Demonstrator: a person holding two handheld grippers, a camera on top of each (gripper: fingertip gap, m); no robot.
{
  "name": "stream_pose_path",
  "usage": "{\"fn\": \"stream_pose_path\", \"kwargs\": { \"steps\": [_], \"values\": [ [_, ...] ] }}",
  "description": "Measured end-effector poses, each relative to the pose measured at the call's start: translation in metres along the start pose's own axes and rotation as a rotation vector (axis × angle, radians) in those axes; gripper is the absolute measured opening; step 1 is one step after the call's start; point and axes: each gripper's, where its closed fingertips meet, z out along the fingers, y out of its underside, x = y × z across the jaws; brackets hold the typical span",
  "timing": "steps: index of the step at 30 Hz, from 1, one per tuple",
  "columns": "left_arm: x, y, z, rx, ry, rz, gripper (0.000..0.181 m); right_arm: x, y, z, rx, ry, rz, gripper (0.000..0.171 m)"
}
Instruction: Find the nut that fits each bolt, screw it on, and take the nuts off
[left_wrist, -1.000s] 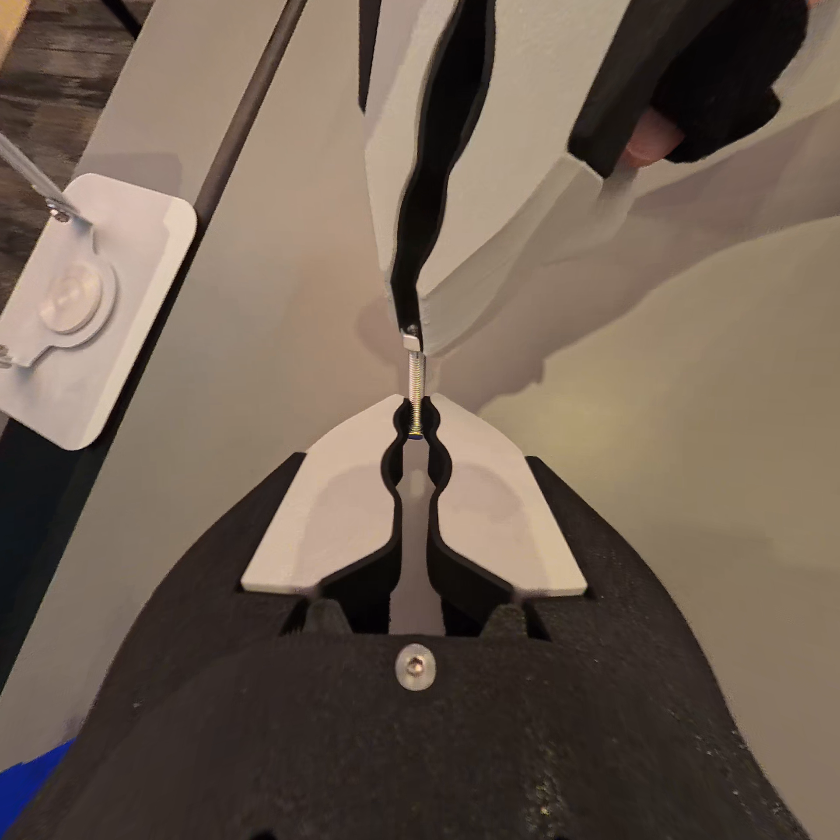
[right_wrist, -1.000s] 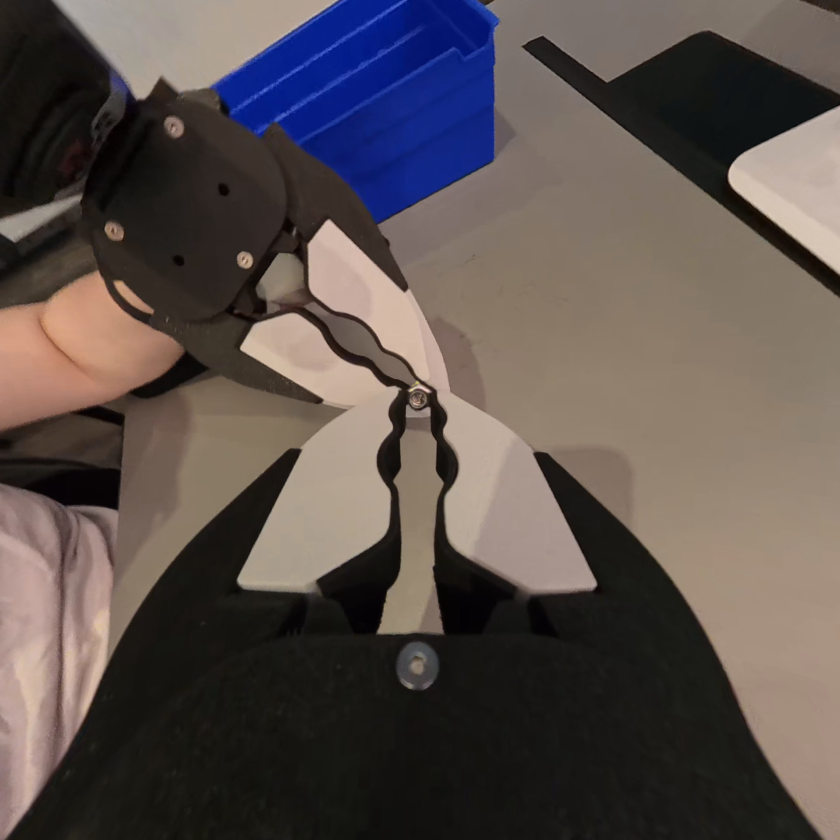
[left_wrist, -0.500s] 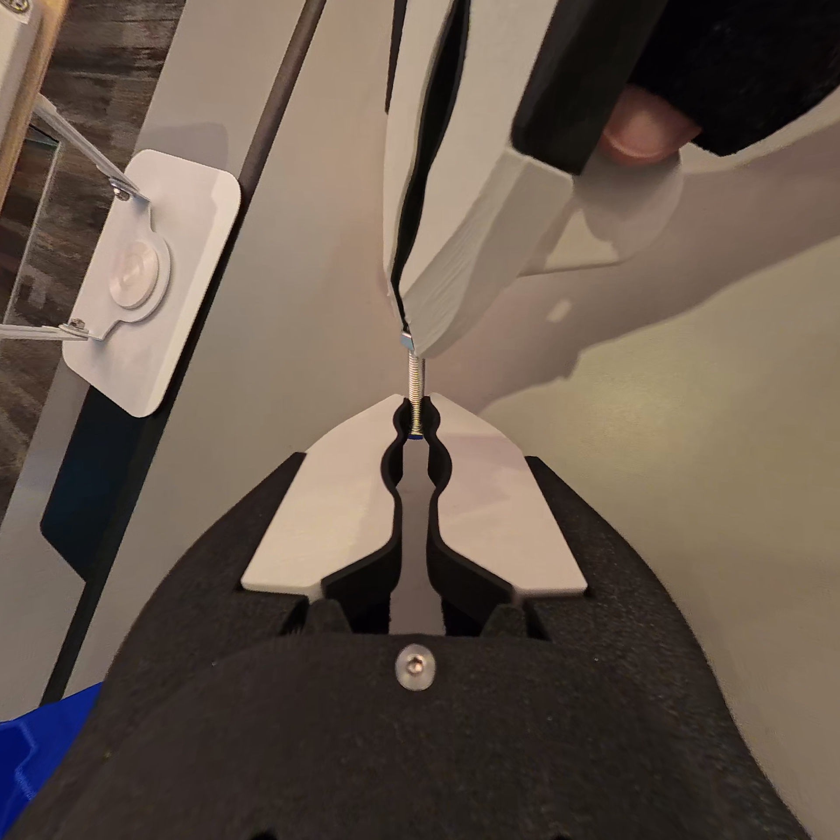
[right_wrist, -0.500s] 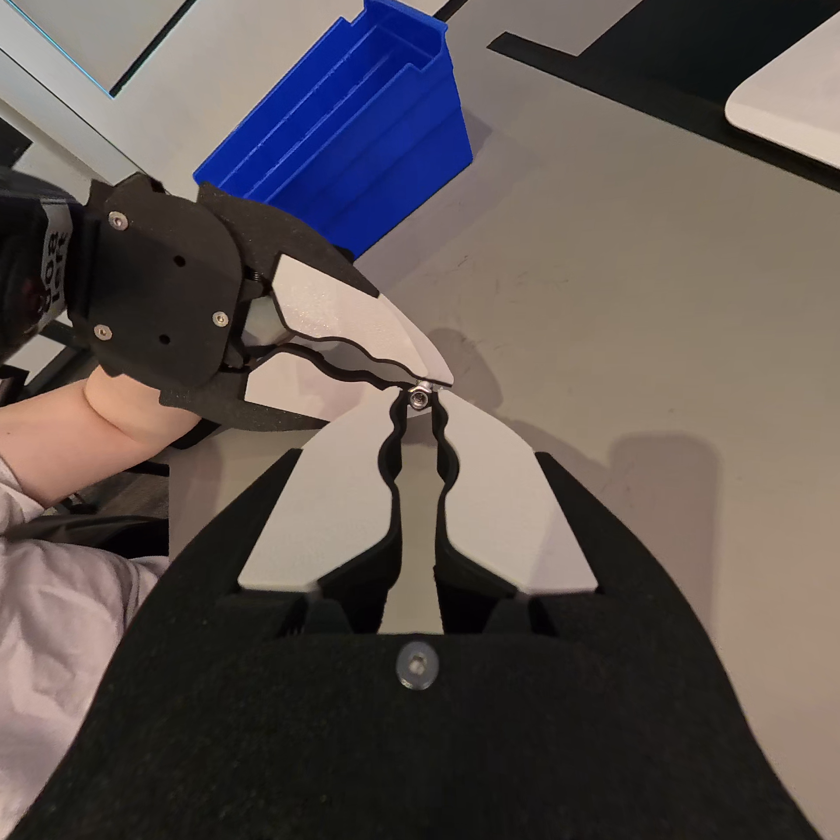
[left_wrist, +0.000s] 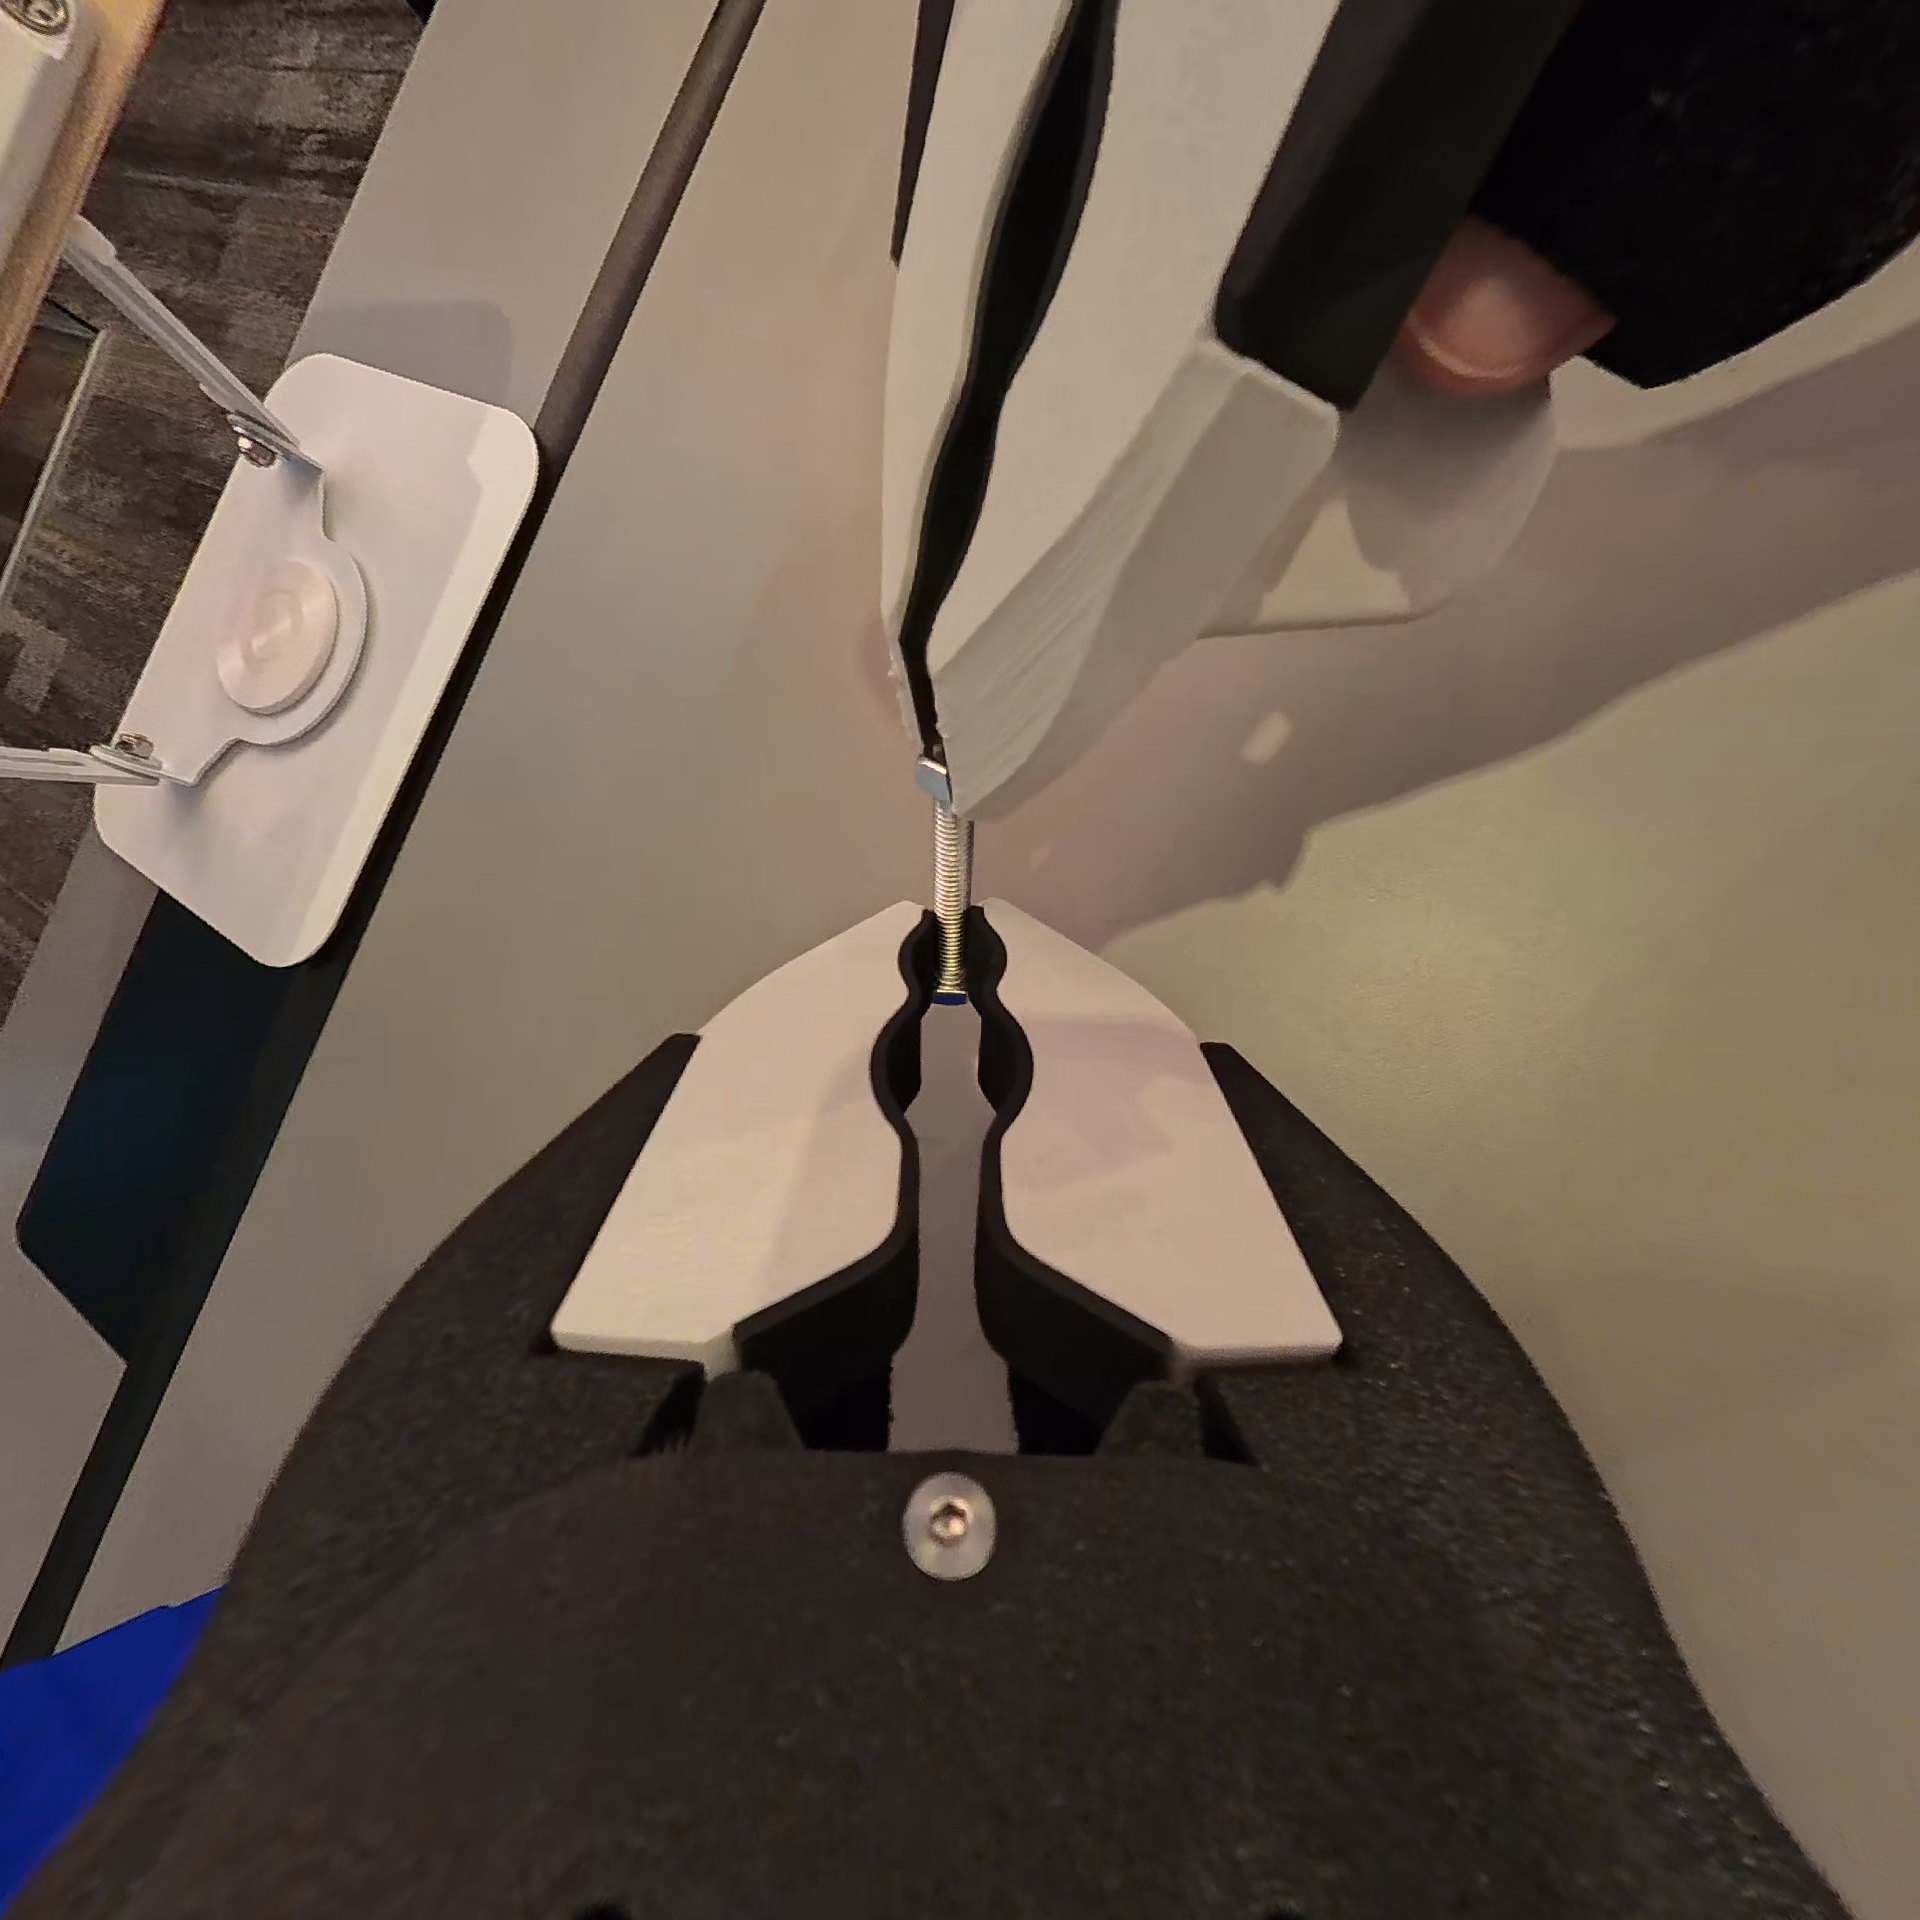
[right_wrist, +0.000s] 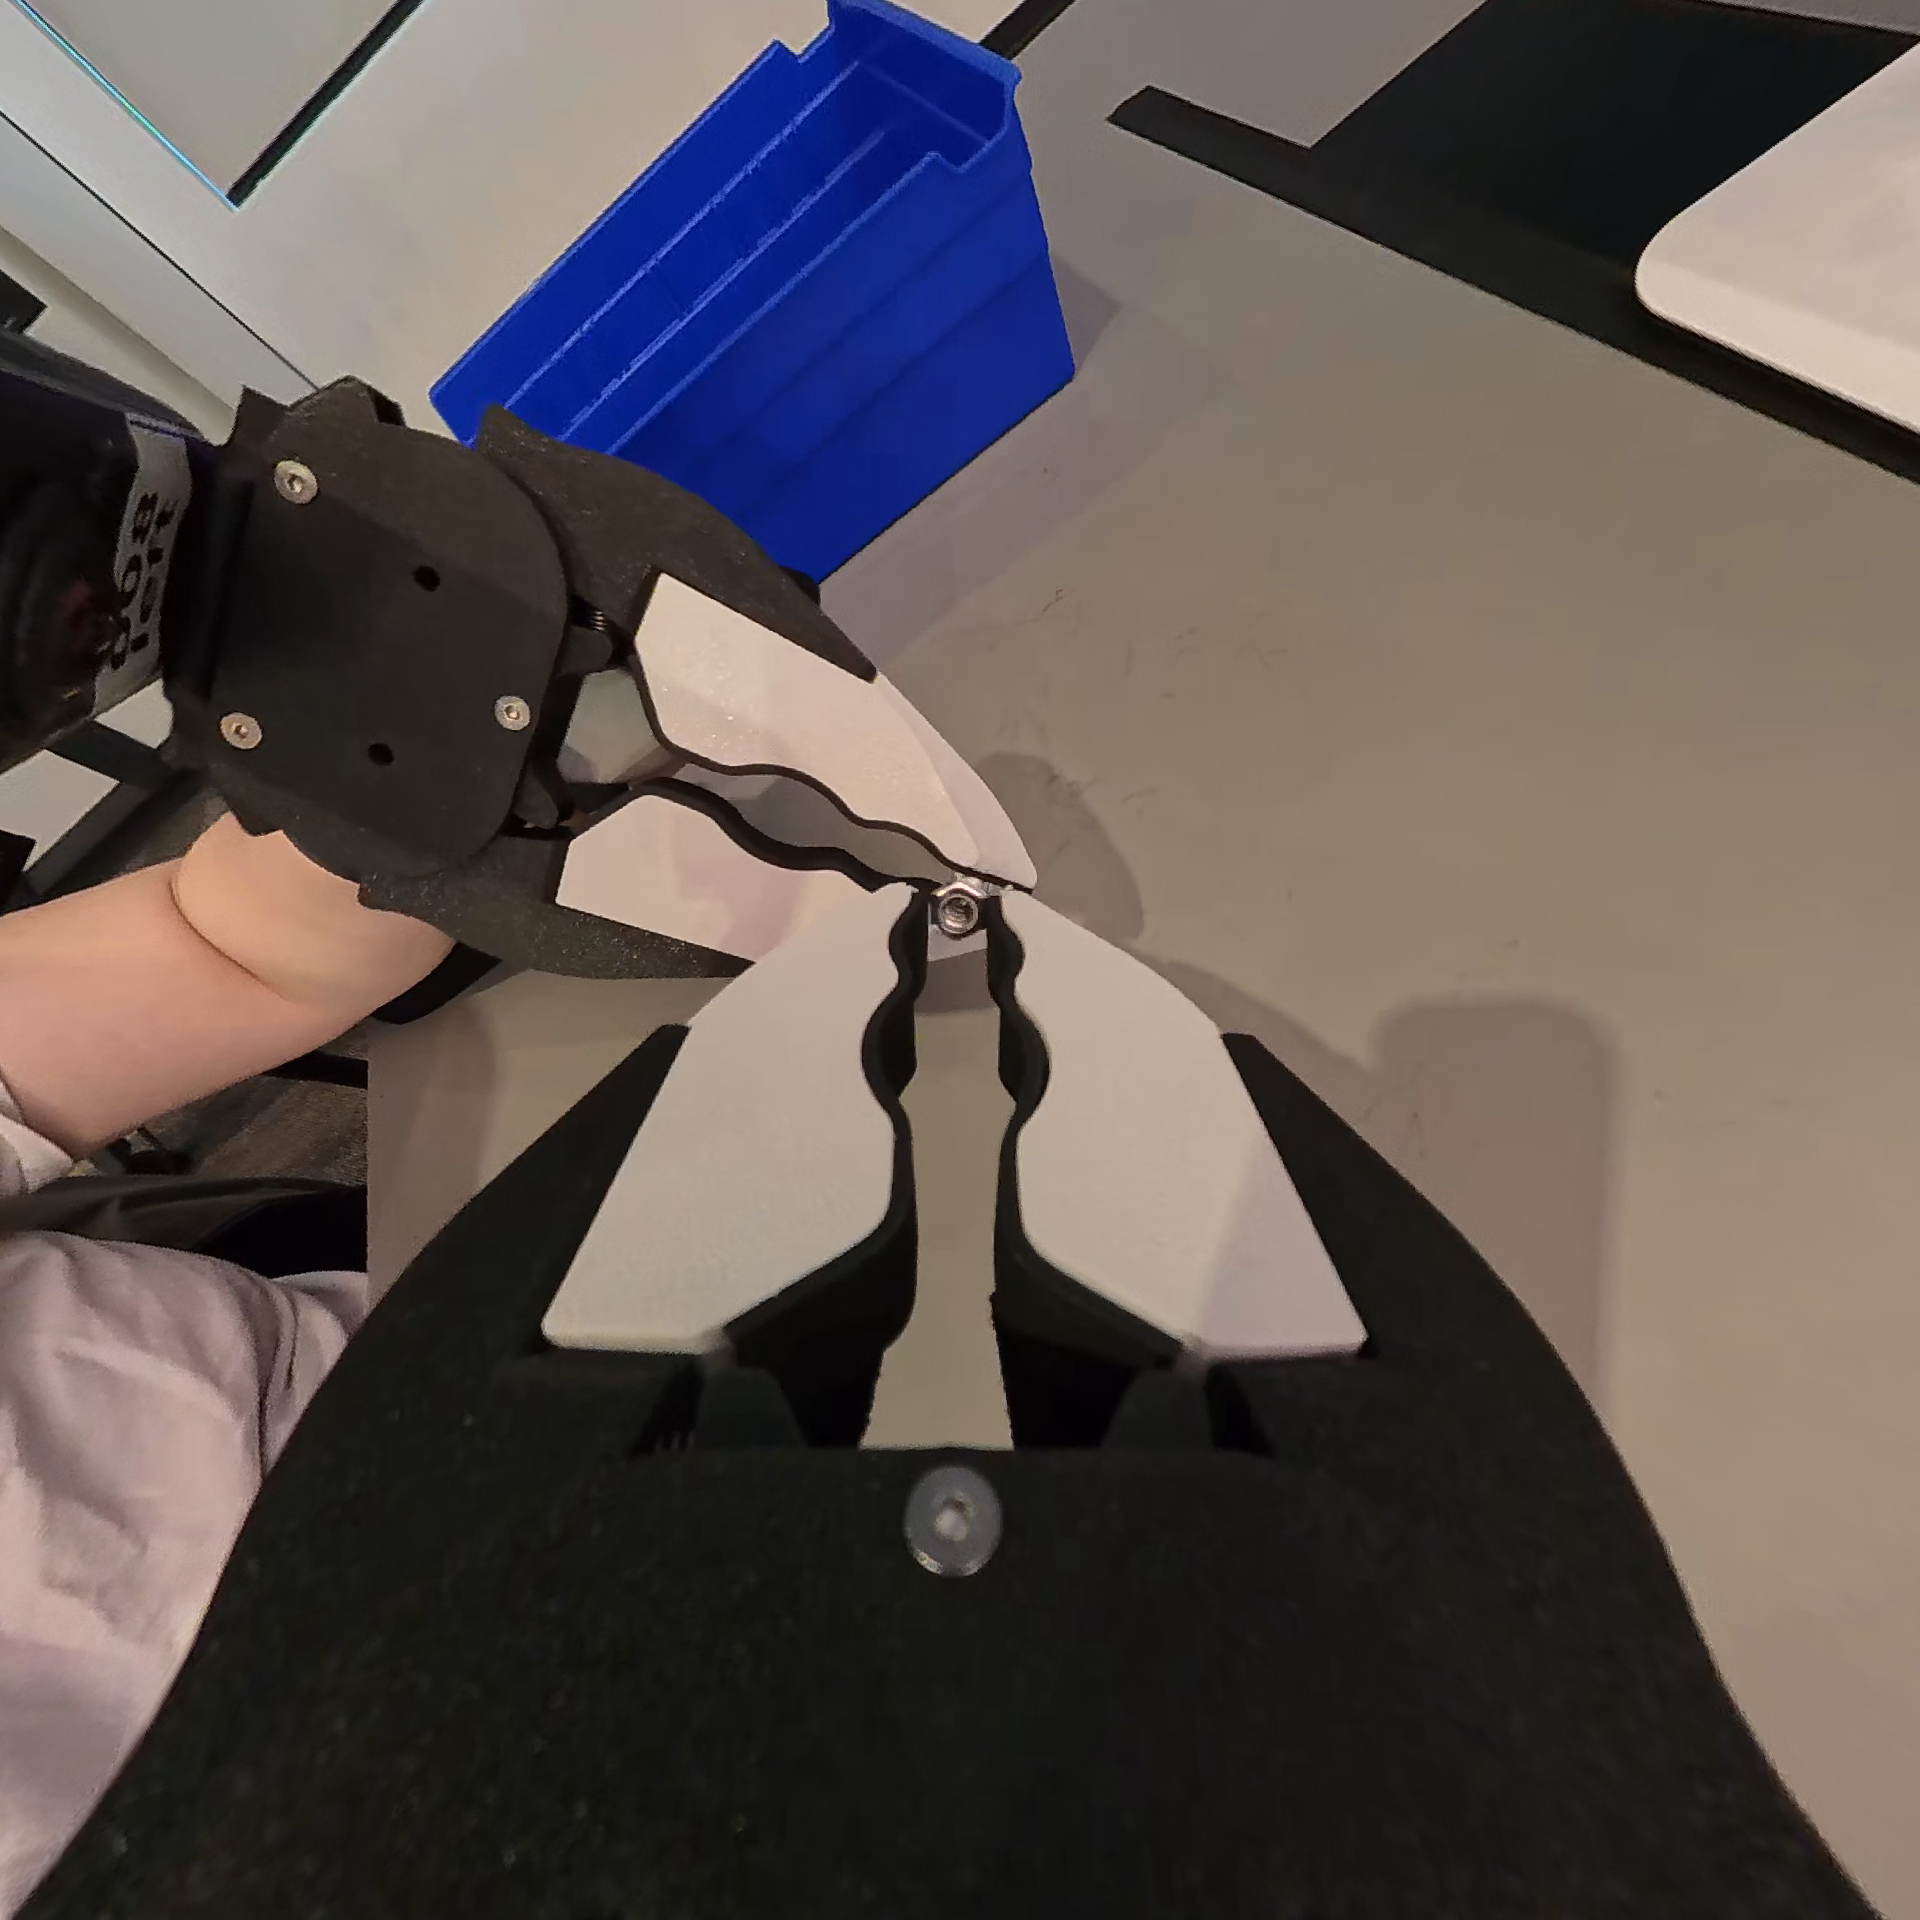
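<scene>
Left wrist view shows the left tongs (left_wrist: 951, 914) closed narrowly on the lower end of a thin silver threaded metal bolt (left_wrist: 949, 883), which stands out forward from their tips. At the far end of the bolt sits a small silver hexagonal metal nut (left_wrist: 932, 774), and the right tongs (left_wrist: 940, 748) come from above and pinch it between their white tips. In the right wrist view the same nut (right_wrist: 958, 914) is seen end-on, held at the very tips of the right tongs (right_wrist: 958, 920), and the left tongs (right_wrist: 992, 878) reach in from the left side and meet it there. Both pairs hold their piece above the grey desk (right_wrist: 1455, 727), not resting on it.

I judge that the task is at an early or middle point for this pair: the nut is only at the tip of the bolt, and most of the thread between the two tongs is bare. Whether it is going on or coming off, I cannot tell. Other bolts and nuts are not visible, so the rest of the work cannot be counted.

For moving, the desk surface to the right is free. A blue plastic bin (right_wrist: 790, 312) stands behind the left tongs, well apart. A white plate with a round disc (left_wrist: 312, 644) is fixed at the desk edge, on the left of the left wrist view, where the floor begins.
</scene>
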Motion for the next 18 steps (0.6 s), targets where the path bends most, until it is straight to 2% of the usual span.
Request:
{"fn": "stream_pose_path", "kwargs": {
  "steps": [18],
  "values": [
    [-0.0011, -0.0006, -0.0015, 0.008, 0.005, -0.003, 0.005, -0.0017, -0.0007, 0.0004, -0.002, 0.000, -0.047, 0.012]
  ]
}}
